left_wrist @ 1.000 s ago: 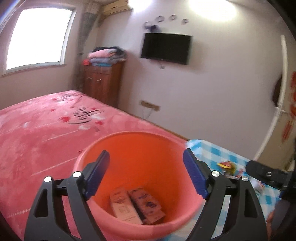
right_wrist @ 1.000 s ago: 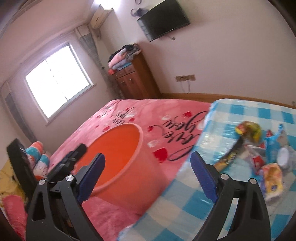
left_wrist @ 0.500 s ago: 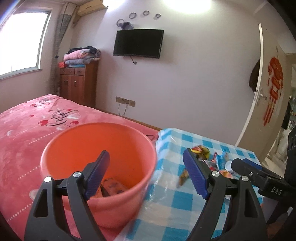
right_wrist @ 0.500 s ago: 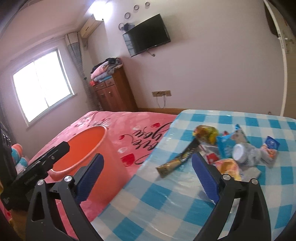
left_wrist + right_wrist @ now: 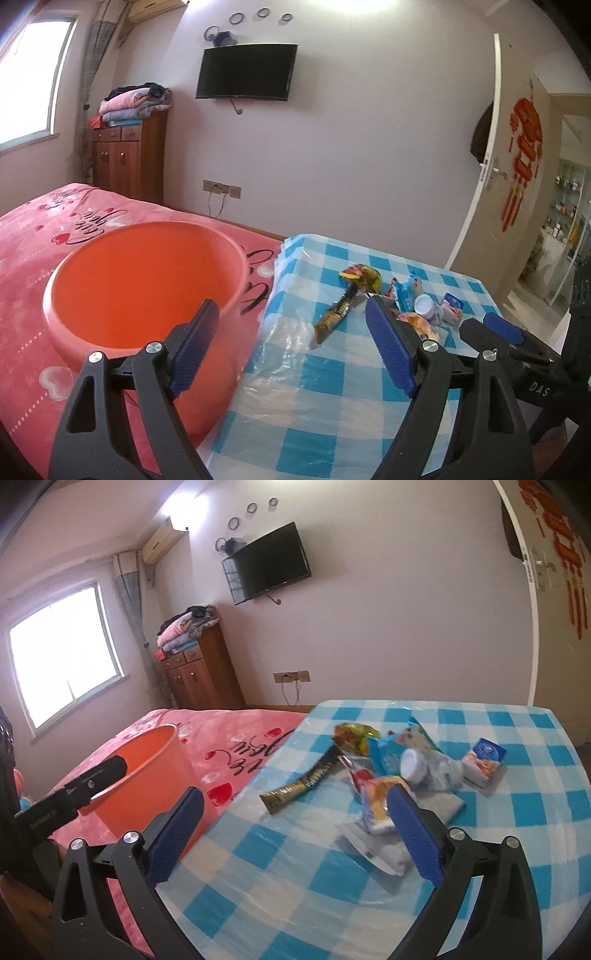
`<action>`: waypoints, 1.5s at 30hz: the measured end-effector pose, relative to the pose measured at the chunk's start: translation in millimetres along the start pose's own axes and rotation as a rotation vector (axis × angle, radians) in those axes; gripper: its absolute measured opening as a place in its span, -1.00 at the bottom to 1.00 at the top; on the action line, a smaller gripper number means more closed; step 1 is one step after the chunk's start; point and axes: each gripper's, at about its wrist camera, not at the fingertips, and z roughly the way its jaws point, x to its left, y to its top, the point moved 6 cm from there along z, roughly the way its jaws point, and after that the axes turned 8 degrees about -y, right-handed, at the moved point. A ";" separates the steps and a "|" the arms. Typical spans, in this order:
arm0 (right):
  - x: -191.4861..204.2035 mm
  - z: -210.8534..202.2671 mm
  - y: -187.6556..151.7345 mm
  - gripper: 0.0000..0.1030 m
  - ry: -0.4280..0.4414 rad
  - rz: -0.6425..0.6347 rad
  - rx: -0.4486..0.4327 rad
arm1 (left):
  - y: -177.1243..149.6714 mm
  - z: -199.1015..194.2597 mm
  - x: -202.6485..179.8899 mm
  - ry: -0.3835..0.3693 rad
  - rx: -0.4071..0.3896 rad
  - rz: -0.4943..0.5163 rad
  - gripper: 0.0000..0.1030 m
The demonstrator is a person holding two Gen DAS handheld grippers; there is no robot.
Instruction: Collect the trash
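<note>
An orange bucket (image 5: 147, 280) (image 5: 147, 771) stands on the pink bed beside a blue checked table (image 5: 332, 380) (image 5: 498, 830). A heap of trash lies on the table: a long brown wrapper (image 5: 334, 314) (image 5: 303, 784), a yellow-green packet (image 5: 360, 275) (image 5: 354, 733), a blue bag (image 5: 402, 746), a plastic bottle (image 5: 428, 770), a small carton (image 5: 484, 760) and an orange-white pouch (image 5: 376, 805). My left gripper (image 5: 291, 332) is open and empty, between bucket and table. My right gripper (image 5: 295, 810) hangs over the table's near side, jaws still opening, nothing between them.
A wooden cabinet (image 5: 127, 155) with folded blankets stands by the window at the back left. A television (image 5: 245, 72) hangs on the wall. A white door (image 5: 480, 158) stands open on the right. The table's plastic cover (image 5: 280, 347) hangs loose at its left edge.
Both views have swung right, from the bucket on the bed to the table with the trash heap. The boxes in the bucket's bottom are out of sight now.
</note>
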 end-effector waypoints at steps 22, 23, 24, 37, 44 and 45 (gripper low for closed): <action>-102.7 -7.7 -34.5 0.90 -0.104 0.150 0.100 | -36.5 59.1 -59.6 -0.090 0.184 0.094 0.59; -110.2 -6.7 -34.4 0.90 -0.113 0.160 0.105 | -34.0 64.4 -61.8 -0.093 0.187 0.092 0.59; -118.8 -5.4 -34.1 0.90 -0.119 0.171 0.111 | -29.9 73.4 -63.9 -0.099 0.194 0.088 0.59; -219.9 29.3 -24.2 0.90 -0.220 0.281 0.207 | 24.2 222.1 -68.5 -0.156 0.313 -0.087 0.59; -258.0 56.2 -14.5 0.90 -0.206 0.372 0.249 | 28.6 313.9 -71.1 -0.165 0.427 -0.204 0.37; -262.0 60.4 -12.3 0.90 -0.199 0.379 0.248 | 27.9 321.0 -70.9 -0.157 0.434 -0.209 0.36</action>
